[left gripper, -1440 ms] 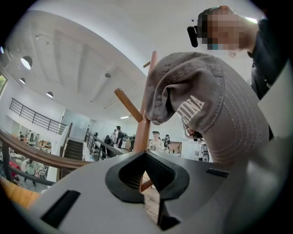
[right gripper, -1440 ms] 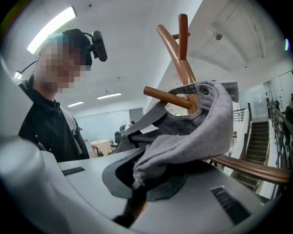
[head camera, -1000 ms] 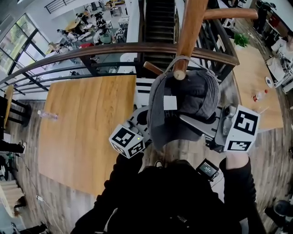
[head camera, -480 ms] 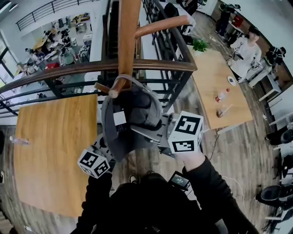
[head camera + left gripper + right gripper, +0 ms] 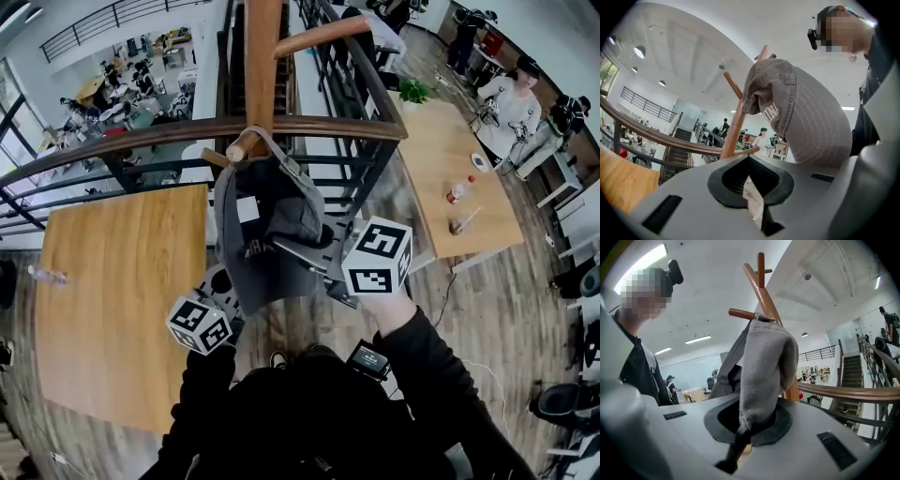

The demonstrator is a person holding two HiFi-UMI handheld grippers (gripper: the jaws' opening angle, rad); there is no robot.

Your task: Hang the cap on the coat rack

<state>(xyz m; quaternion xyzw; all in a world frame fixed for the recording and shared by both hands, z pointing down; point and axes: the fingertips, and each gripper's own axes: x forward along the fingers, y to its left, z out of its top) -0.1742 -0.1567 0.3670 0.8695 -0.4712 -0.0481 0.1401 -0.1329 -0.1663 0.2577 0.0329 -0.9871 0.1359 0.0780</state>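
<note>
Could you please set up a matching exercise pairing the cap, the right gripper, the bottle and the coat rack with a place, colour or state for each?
Things:
1. cap
2. right gripper
3. bottle
4. coat rack

Place, colour or state:
A. on the table at the right
B. brown wood
C. hooked by its strap over a peg
D. jaws shut on grey fabric

Pairs: 1-C, 2-D, 3-A, 4-B
</note>
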